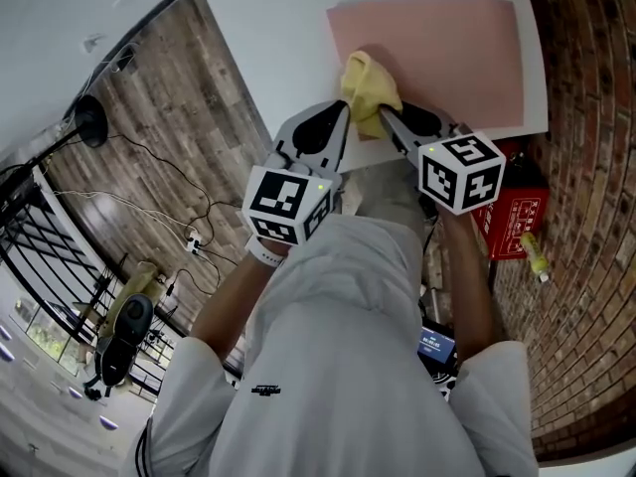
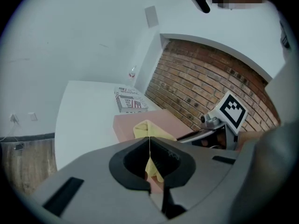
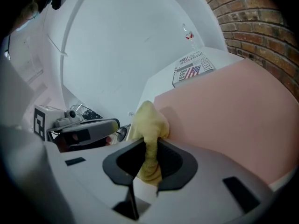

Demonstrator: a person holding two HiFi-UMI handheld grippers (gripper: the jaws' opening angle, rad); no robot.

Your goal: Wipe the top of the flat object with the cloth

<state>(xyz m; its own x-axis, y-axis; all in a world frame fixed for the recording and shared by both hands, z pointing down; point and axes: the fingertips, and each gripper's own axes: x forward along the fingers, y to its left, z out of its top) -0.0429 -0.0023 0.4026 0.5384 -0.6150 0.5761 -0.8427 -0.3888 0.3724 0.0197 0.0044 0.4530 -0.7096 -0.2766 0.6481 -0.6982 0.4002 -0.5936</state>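
- Head view: the white surface (image 1: 278, 58) is meeting a brick wall (image 1: 586, 167) on the right, and wood-look flooring (image 1: 169, 137) with loose cables is showing on the left.
- A pink flat rectangular board (image 1: 447, 58) is lying on the surface. A crumpled yellow cloth (image 1: 368, 87) is sitting at the board's near left corner.
- The left gripper (image 1: 346, 117) and right gripper (image 1: 386, 117) are pointing at the cloth from either side, tips close together. A red box (image 1: 517, 217) is standing by the wall.
- Left gripper view: its fingers are pressing together tip to tip. The cloth is showing just beyond them on the board's near end; whether they are catching any of it cannot be told.
- A printed box (image 2: 130, 99) is lying on the surface past the board, below a plain white wall (image 2: 70, 31).
- Right gripper view: its fingers are pinching a bunched fold of the cloth, which is rising in a soft peak and touching the board's edge. The matte, bare board is spreading away to the right.
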